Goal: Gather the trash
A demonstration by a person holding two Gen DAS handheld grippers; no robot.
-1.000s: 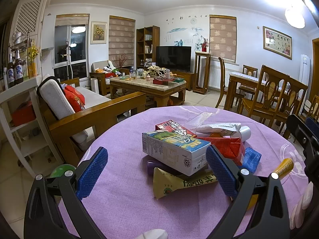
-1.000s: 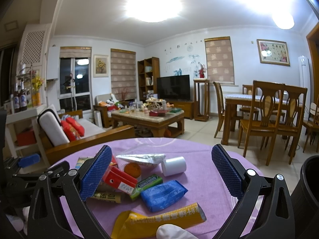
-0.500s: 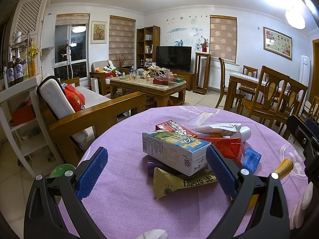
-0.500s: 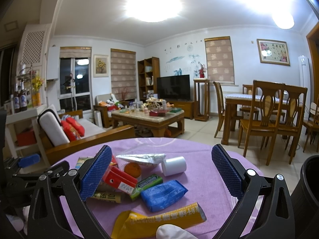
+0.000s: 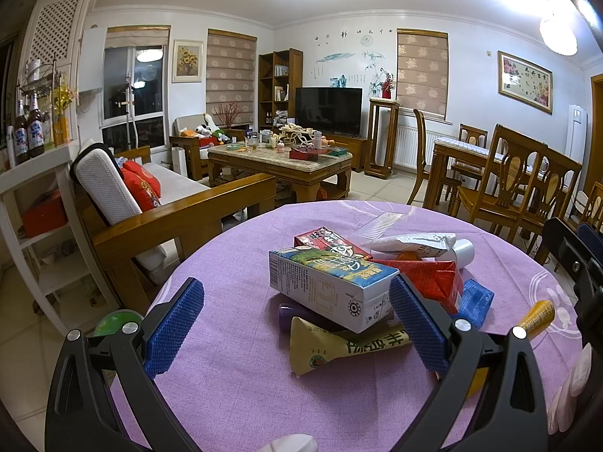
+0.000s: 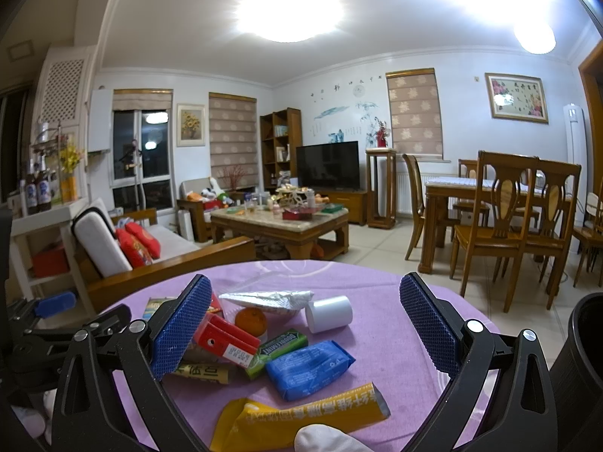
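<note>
A pile of trash lies on the round purple-clothed table (image 5: 233, 369). On top rests a white and blue drink carton (image 5: 328, 286), with a red carton (image 5: 426, 275) behind it and a green-yellow wrapper (image 5: 339, 342) below. My left gripper (image 5: 294, 327) hovers open in front of the pile, holding nothing. From the right wrist I see a blue packet (image 6: 309, 367), a yellow wrapper (image 6: 301, 418), a green gum pack (image 6: 277, 346), a white cup (image 6: 328, 313) and an orange (image 6: 250, 320). My right gripper (image 6: 305, 335) is open above them, empty.
A dark bin (image 6: 580, 358) stands at the right edge of the right wrist view. A wooden sofa (image 5: 158, 218) is left of the table, dining chairs (image 5: 520, 184) to the right, a coffee table (image 5: 279, 162) beyond. A gloved fingertip (image 6: 324, 439) shows at the bottom.
</note>
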